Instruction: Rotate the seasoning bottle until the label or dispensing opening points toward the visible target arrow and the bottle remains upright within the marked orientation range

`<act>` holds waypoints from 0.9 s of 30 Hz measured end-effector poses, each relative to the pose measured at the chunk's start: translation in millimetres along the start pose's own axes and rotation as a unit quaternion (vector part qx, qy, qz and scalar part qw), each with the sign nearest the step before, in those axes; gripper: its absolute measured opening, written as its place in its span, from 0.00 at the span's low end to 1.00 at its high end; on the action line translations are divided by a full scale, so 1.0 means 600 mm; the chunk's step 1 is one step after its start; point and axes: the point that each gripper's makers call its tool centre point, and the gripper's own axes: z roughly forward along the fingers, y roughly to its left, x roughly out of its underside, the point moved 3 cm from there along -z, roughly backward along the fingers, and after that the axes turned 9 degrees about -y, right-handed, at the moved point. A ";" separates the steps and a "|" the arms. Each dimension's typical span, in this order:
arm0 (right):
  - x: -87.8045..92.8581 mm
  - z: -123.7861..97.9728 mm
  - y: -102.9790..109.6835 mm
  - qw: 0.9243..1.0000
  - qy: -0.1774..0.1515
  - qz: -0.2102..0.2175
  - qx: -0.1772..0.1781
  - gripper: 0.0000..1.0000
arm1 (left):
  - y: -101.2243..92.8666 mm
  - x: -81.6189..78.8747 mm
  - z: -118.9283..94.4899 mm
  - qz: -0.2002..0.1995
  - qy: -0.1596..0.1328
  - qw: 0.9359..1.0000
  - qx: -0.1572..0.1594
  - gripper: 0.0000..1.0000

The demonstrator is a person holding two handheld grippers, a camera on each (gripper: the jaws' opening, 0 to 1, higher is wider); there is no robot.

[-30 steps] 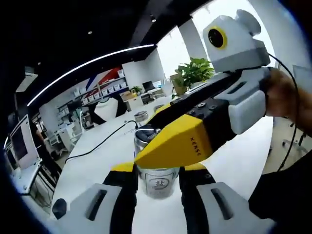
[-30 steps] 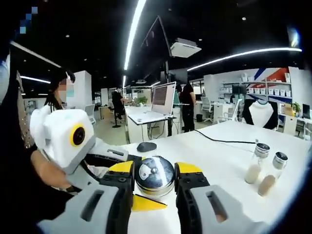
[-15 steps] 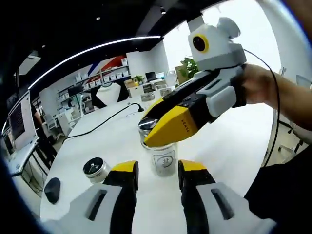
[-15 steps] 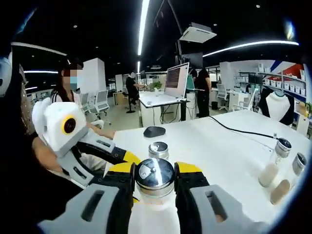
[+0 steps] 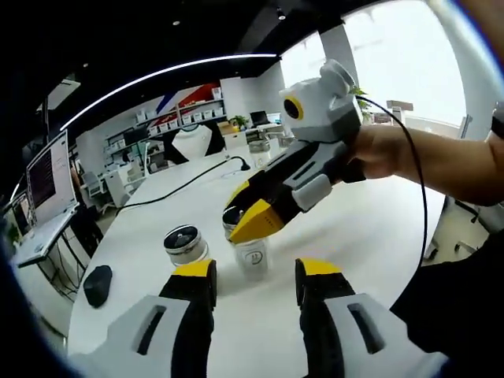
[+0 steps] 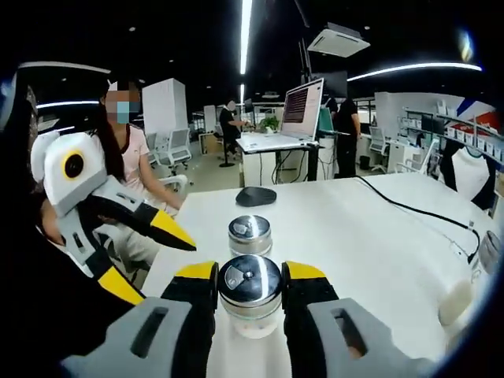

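Observation:
The seasoning bottle (image 6: 250,285), clear glass with a round metal lid, stands upright on the white table (image 6: 362,236). My right gripper (image 6: 250,277) is shut on it just below the lid. In the left gripper view the same bottle (image 5: 253,256) shows a small printed label facing the camera, and the right gripper (image 5: 246,211) reaches in from the right and clamps its top. My left gripper (image 5: 256,276) is open with nothing between its jaws, a short way back from the bottle. It also appears as the left gripper (image 6: 161,268) at the left of the right gripper view, jaws spread.
A second metal-lidded jar (image 5: 185,244) stands beside the bottle, seen again as the jar (image 6: 250,234) just behind it. A black mouse (image 6: 256,196) and a black cable (image 6: 417,213) lie farther off. Two more shakers (image 6: 461,295) stand at the right. A person (image 6: 130,150) sits beyond the table's edge.
My left gripper has drawn back from the bottle, whose sides its jaws flanked a second ago. The second jar has come into sight. The right gripper stays shut on the bottle.

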 end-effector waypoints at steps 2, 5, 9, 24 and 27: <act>0.000 0.002 -0.001 1.000 0.002 -0.008 -0.009 0.28 | 0.001 -0.003 0.002 0.000 -0.001 1.000 0.001 0.41; 0.003 0.005 -0.005 1.000 0.009 -0.023 -0.017 0.28 | 0.002 -0.004 0.004 -0.001 0.000 1.000 0.002 0.40; 0.003 0.007 -0.010 0.999 0.003 -0.028 -0.028 0.29 | 0.002 -0.007 0.008 -0.002 0.001 1.000 0.004 0.39; -0.031 -0.037 -0.017 0.997 -0.063 0.006 0.034 0.45 | -0.003 -0.028 0.021 0.001 -0.004 1.000 0.009 0.40; -0.037 -0.065 -0.016 0.994 -0.086 0.021 0.068 0.40 | -0.003 -0.035 0.024 0.003 -0.007 1.000 0.009 0.40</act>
